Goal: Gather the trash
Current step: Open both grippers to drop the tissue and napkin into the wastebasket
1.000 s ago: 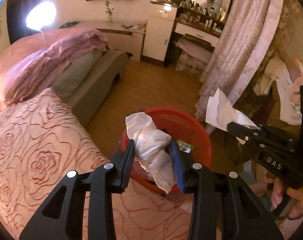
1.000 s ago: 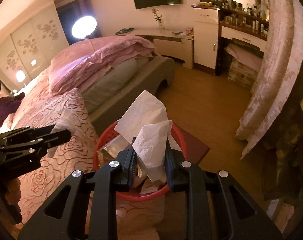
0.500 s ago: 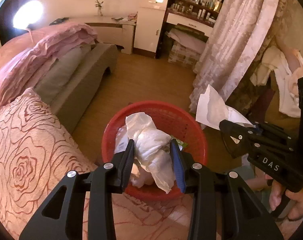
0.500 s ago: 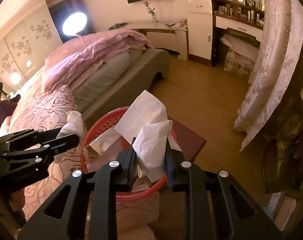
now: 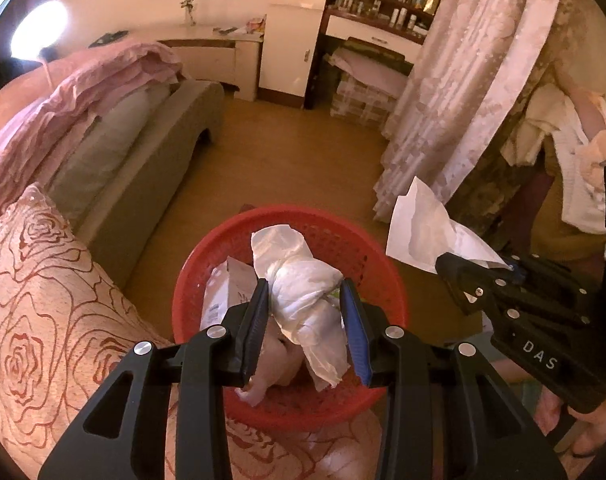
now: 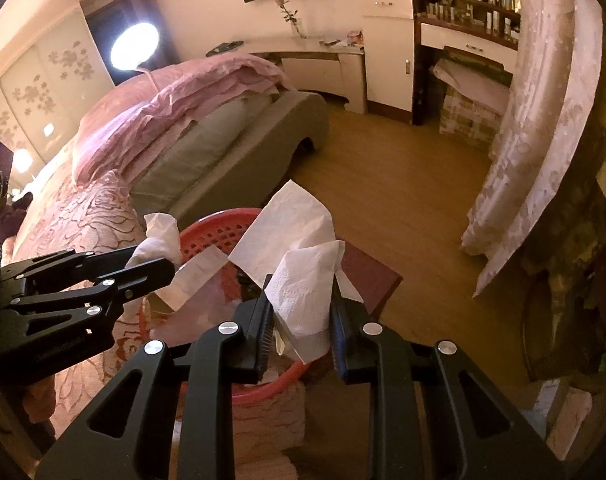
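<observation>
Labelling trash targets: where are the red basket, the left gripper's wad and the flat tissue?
red basket (image 5: 377, 264), left wrist view, far rim.
crumpled wad (image 5: 303, 280), left wrist view, middle.
flat tissue (image 6: 307, 300), right wrist view, centre.

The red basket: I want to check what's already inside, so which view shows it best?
The left wrist view: the red basket sits centred, its whole rim and the papers inside visible past the twisted tissue. The right wrist view shows only parts of the rim, hidden behind both grippers and the flat tissue.
</observation>
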Demonstrator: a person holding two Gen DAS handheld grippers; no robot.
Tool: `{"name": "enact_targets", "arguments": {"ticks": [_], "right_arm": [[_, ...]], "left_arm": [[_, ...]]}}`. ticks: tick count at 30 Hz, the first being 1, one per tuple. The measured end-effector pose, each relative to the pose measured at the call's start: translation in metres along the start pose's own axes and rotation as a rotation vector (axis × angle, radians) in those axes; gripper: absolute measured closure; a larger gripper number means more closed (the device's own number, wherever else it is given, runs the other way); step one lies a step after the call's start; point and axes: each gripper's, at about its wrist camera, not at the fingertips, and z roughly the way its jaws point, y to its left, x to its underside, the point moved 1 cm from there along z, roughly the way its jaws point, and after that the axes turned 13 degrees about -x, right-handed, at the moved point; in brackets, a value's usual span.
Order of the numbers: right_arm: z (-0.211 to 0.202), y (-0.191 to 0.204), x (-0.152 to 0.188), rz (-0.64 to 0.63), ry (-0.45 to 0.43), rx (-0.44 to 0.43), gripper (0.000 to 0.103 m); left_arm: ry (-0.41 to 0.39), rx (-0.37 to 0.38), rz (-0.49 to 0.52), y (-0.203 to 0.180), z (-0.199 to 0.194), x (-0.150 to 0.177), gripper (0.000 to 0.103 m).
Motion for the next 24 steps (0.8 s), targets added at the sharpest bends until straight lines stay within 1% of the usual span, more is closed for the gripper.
{"name": "enact_targets", "arguments": {"ticks": [1,4,9,12,16,24], "right_arm": [[0.003,-0.001,0.000,0.004,0.005,0.000,0.079],[0.008,-0.002,0.003,0.006,0.015,-0.003,0.079],[0.015,-0.003,0.003,0.011,0.027,-0.009,0.079],[0.018,-0.002,0.004,0.010,0.033,-0.010,0.079],[0.022,0.000,0.007,0.006,0.045,-0.013,0.079],[0.038,0.010,0.004,-0.019,0.071,-0.025,0.079]], "left_arm": [[0.002,0.001,0.000,0.000,0.001,0.001,0.067],[0.004,-0.002,-0.003,0.001,0.003,0.001,0.059],[-0.014,-0.009,-0.011,0.005,0.001,0.002,0.039],[-0.017,-0.009,-0.023,0.009,-0.001,0.004,0.035],[-0.019,-0.024,-0.044,0.017,-0.003,0.006,0.034],[-0.044,-0.088,-0.064,0.033,-0.016,0.015,0.031]]}}
